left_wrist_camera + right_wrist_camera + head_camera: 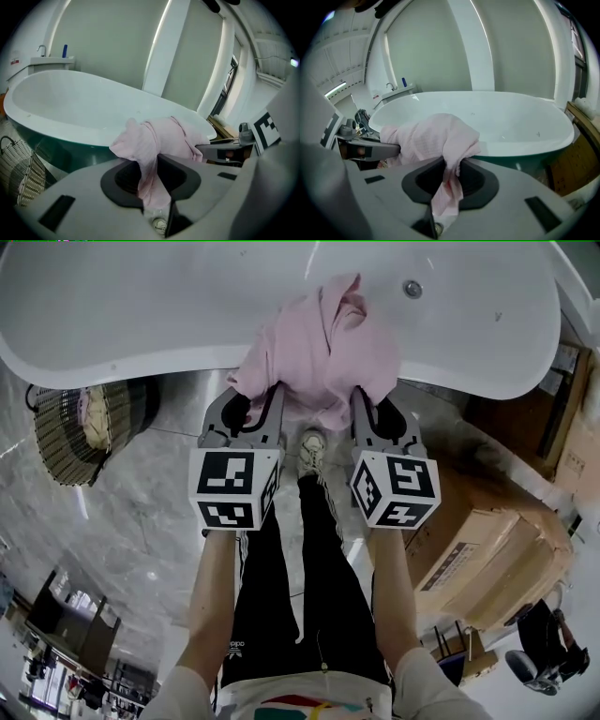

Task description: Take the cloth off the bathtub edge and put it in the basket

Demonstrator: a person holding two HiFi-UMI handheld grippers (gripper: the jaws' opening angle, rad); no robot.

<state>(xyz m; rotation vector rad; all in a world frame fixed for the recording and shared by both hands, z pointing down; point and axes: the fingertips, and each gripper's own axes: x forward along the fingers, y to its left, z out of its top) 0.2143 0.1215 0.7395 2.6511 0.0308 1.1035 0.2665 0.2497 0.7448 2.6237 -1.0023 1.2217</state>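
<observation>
A pale pink cloth (319, 352) hangs bunched over the near rim of the white bathtub (141, 324). My left gripper (255, 407) is shut on the cloth's lower left edge, a fold of the cloth (149, 180) pinched between its dark pads. My right gripper (375, 411) is shut on the lower right edge, where a strip of the cloth (446, 190) hangs down between its pads. Both grippers point down at the tub's rim, side by side. The wicker basket (80, 427) stands on the floor to the left, below the tub's end.
The person's legs and a shoe (312, 451) are between the grippers, on the grey marble floor (141, 521). A large cardboard box (487, 549) stands at the right. The tub's dark green outer wall (61, 147) is close in front, with the basket (21, 168) beside it.
</observation>
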